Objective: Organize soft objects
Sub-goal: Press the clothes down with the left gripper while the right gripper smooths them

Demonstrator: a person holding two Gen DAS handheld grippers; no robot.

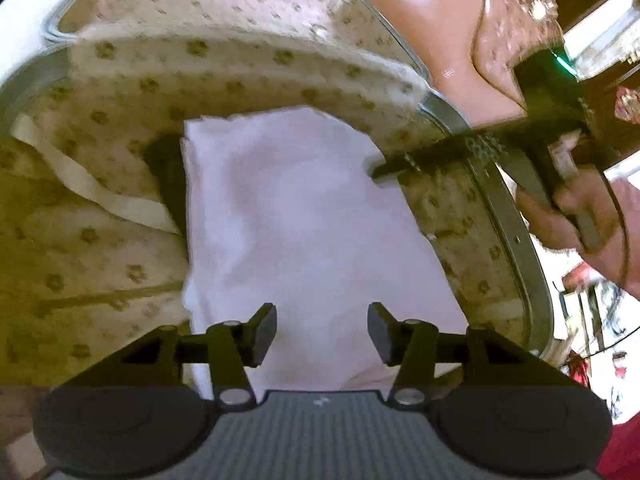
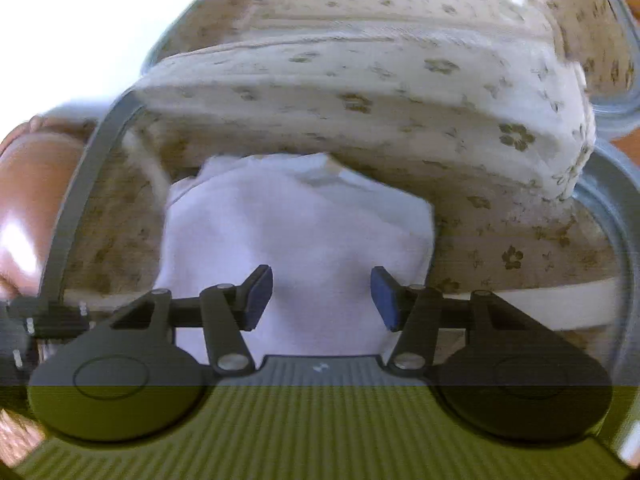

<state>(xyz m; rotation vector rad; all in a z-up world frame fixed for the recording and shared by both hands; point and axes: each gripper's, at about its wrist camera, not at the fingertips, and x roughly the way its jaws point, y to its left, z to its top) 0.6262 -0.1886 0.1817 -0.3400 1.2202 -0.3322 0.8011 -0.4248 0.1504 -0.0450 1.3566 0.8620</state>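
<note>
Two views: both wrist cameras look down into an open suitcase [image 1: 536,280] with a grey rim and a cream lining printed with small flowers.
Folded cloth: a white folded cloth [image 1: 304,232] lies flat inside the suitcase, roughly in the middle of the compartment, its far edge tucked against a padded flowered flap [image 1: 224,76].
Same cloth, right view: the white cloth [image 2: 296,240] fills the centre, with the flowered flap [image 2: 360,92] bulging over its far edge.
Left hand-held gripper: the left hand-held gripper [image 1: 322,332] hovers over the near end of the cloth with its jaws spread apart and nothing between them.
Right hand-held gripper: the right hand-held gripper [image 2: 322,298] is over the cloth, its blue-faced jaws spread wide and holding nothing; whether the pads touch the fabric cannot be told.
Right gripper from the left view: its dark body [image 1: 460,152] reaches in from the right, tip at the right edge of the cloth, held by a person's hand [image 1: 580,216].
Strap: a cream strap [image 1: 92,184] crosses the lining left of the cloth.
Beyond the case: a glossy brown carved piece of furniture [image 1: 424,12] stands at the far right.
Picture quality: both views are motion-blurred, with a yellow-green tint low in the frame.
</note>
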